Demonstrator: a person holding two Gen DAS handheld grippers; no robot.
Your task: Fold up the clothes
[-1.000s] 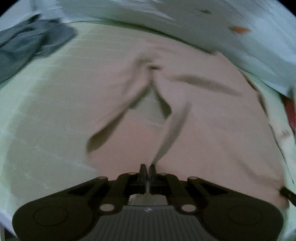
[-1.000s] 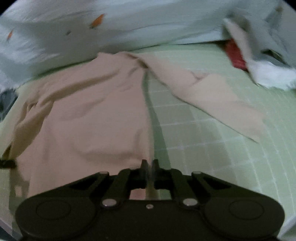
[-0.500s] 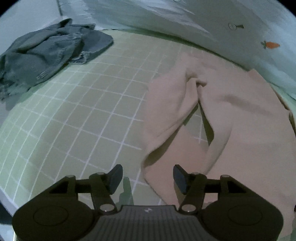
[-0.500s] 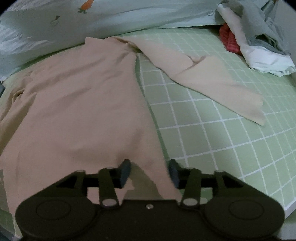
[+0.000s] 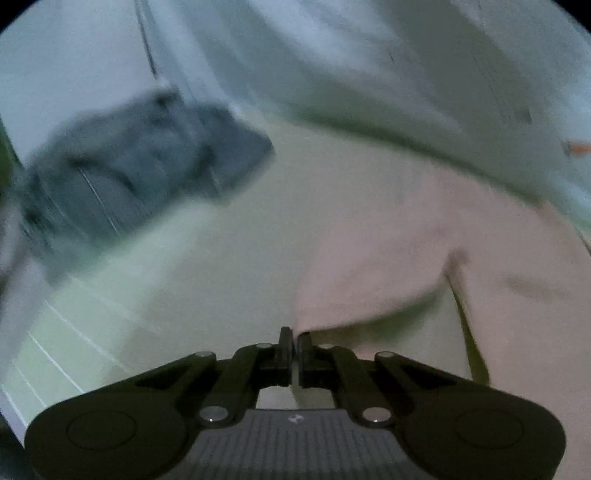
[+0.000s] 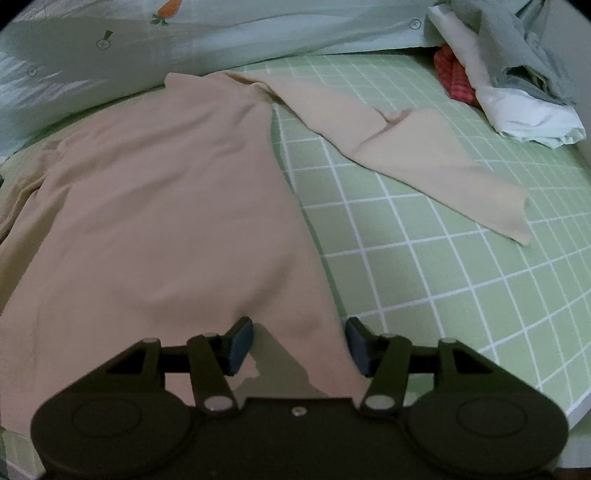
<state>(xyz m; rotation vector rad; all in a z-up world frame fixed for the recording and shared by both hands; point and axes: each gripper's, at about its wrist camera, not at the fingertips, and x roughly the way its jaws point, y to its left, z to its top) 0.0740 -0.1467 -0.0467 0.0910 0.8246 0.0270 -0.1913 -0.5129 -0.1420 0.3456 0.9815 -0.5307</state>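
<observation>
Shirt (image 6: 166, 206) flat on green sheet (image 6: 461, 295), long axis running away from me. Left gripper (image 5: 294, 338) pinched on its near sleeve edge; right gripper (image 6: 299, 341) spread wide, empty, straddling hem corner.

Left wrist view: looking forward along the left gripper (image 5: 294, 338), low over the green grid sheet (image 5: 207, 280), blurred, facing a dark denim heap (image 5: 140, 173). Right wrist view: looking along the right gripper (image 6: 300, 345), close above the bed. Both views are sharing the beige shirt (image 6: 159, 221) and carrot-print bedding (image 6: 221, 33).
</observation>
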